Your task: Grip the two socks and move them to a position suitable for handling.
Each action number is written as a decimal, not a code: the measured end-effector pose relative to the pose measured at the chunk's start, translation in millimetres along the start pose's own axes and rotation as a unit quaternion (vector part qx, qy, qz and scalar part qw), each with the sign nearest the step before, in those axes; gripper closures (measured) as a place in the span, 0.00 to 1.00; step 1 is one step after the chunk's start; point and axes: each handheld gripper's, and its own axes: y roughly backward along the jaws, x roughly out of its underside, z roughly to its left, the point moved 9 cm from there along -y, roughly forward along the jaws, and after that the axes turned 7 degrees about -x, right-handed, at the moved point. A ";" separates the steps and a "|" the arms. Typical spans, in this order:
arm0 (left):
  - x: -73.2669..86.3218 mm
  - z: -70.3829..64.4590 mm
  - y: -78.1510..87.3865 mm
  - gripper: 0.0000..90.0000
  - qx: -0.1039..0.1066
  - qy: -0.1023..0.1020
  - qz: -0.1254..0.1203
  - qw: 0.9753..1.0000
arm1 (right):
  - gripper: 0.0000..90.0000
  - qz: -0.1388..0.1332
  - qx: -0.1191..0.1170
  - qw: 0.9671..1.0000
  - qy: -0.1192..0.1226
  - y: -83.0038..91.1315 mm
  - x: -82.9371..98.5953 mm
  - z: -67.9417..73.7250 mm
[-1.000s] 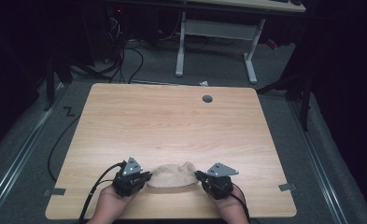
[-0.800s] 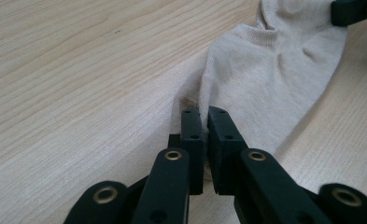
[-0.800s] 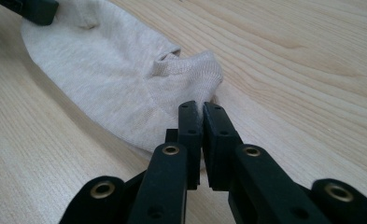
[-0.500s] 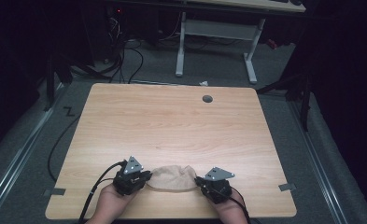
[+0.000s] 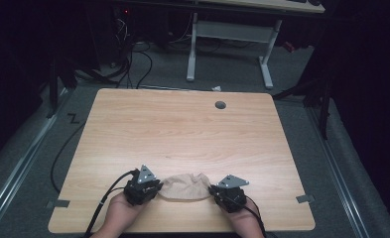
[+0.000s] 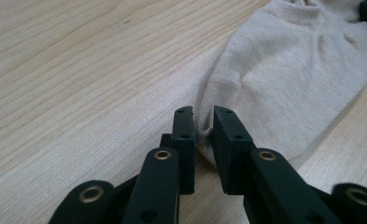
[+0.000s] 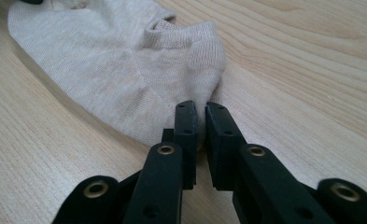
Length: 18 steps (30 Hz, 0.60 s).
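Sock (image 5: 185, 187), beige and ankle-cut, lies flat near the near edge of the wooden bench (image 5: 182, 129), stretched between the two hand-held grippers. The left hand-held gripper (image 5: 153, 187) sits at the sock's left end; in the left gripper view (image 6: 203, 122) its black jaws stand close together with a fold of the sock's toe-end edge (image 6: 284, 79) pinched between them, so it grips the sock. The right hand-held gripper (image 5: 216, 191) sits at the sock's right end; in the right gripper view (image 7: 201, 115) its jaws are nearly closed on the fabric just below the ribbed cuff (image 7: 190, 42), gripping the sock there. From the high view the jaw tips are hard to make out, since the grey three-cornered plates and the black bodies cover them, and the sock's ends vanish under them. The person's hands are cut off by the bottom edge of that view. In the left gripper view the sock's far end runs out of the top right corner, where a dark piece of the other gripper is barely visible. Past the bench's far edge, a grommet hole (image 5: 220, 104) shows clearly, but the floor beyond is dim, with cables (image 5: 138, 59) and a white frame (image 5: 229, 34) partly lost in shadow.
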 end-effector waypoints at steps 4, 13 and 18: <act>-1.1 0.1 1.2 0.81 0.000 0.002 -0.003 1.000 | 0.89 -0.005 0.001 1.000 -0.003 0.4 -1.1 -1.3; -15.3 8.8 17.5 0.65 0.001 0.028 -0.052 0.998 | 0.74 -0.068 0.011 0.997 -0.022 14.5 -17.4 -8.3; -16.2 21.1 19.1 0.61 -0.011 0.039 -0.062 0.997 | 0.71 -0.088 0.032 0.995 -0.039 20.5 -21.2 -22.3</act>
